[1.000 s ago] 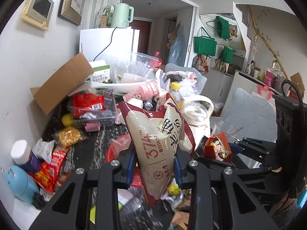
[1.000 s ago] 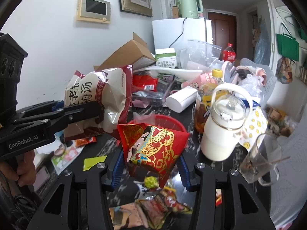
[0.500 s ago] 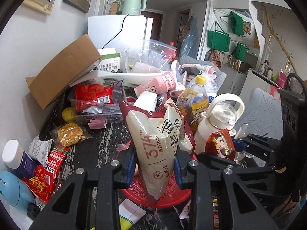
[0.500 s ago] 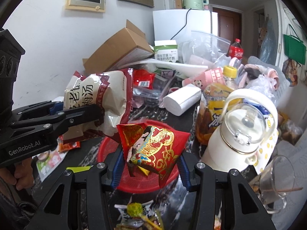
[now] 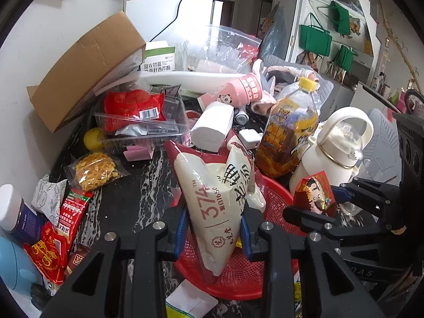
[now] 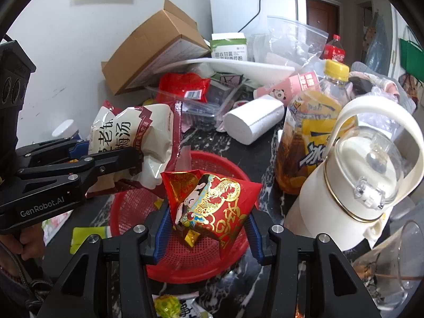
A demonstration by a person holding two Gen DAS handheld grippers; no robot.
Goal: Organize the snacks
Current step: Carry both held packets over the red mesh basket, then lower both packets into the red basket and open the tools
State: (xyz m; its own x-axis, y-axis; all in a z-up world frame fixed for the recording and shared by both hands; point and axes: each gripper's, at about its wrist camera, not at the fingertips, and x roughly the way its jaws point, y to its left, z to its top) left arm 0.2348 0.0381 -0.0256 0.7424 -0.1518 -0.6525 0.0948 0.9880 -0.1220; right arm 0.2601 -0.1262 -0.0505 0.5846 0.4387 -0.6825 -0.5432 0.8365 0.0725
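My left gripper point(image 5: 212, 225) is shut on a white and maroon snack bag point(image 5: 217, 193) and holds it over a red mesh basket point(image 5: 238, 278). My right gripper point(image 6: 208, 228) is shut on a red and gold snack packet point(image 6: 212, 204) above the same basket point(image 6: 127, 209). In the right wrist view the left gripper point(image 6: 132, 159) and its bag point(image 6: 137, 137) are at the left. In the left wrist view the right gripper point(image 5: 312, 209) with the red packet point(image 5: 315, 193) is at the right. A small gold candy point(image 6: 192, 237) lies in the basket.
A white kettle jug point(image 6: 365, 180) and an orange drink bottle point(image 6: 312, 122) stand right of the basket. A cardboard box point(image 5: 87, 66), a clear tray with a red packet point(image 5: 137, 114), a tissue pack point(image 5: 212, 127) and loose snacks point(image 5: 92, 169) crowd the dark marble counter point(image 5: 137, 193).
Both grippers have moved forward and down with their packets, from in front of the red basket to over it. The basket and the clutter behind it loom larger.
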